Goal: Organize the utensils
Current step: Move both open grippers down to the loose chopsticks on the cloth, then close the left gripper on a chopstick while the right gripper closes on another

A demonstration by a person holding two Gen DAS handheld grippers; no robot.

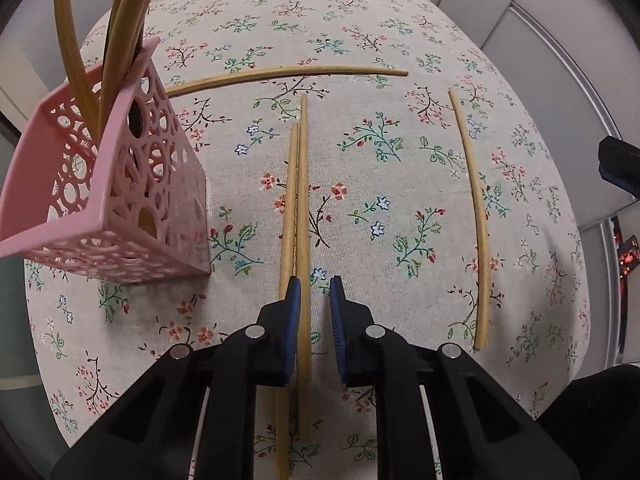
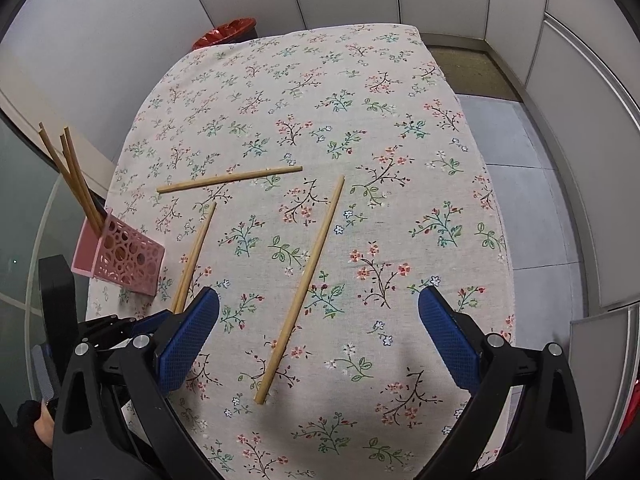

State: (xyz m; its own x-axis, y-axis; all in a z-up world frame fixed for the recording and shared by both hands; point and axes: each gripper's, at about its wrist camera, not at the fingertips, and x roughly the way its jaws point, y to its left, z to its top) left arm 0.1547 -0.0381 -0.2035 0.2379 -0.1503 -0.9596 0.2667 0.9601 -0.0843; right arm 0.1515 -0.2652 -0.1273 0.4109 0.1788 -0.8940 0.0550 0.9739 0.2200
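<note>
Two chopsticks lie side by side on the floral tablecloth [image 1: 360, 20], right under your left tongs [image 1: 315, 284]. The longer chopstick [image 1: 303, 180] runs up between the jaws. It sits against the left blue pad [image 1: 294, 320], and a slim strip of cloth shows between it and the right pad. So your left tongs are narrowed to a small gap but not clenched; nothing is grasped. The shorter chopstick [image 1: 291, 184] touches the longer one and passes outside the jaws, beneath the left finger.

Your right tongs [image 2: 318, 296] hang wide open above the cloth, holding nothing. From their camera, one loose chopstick [image 2: 304, 284] lies slanted on the table between the spread jaws, clear of both pads.

To the left of the pair stands the pink perforated holder [image 1: 120, 184], at the table's left edge. Several chopsticks [image 1: 72, 48] already stand in it, leaning outward. Its near right corner is close to the shorter chopstick, apart from it.

On the far side, another chopstick [image 1: 288, 76] lies crosswise beyond the tips of the pair. Off to the right, the slanted chopstick lies well apart from your left tongs. Past the table's far left corner there is a red-lined bin [image 2: 226, 32].
</note>
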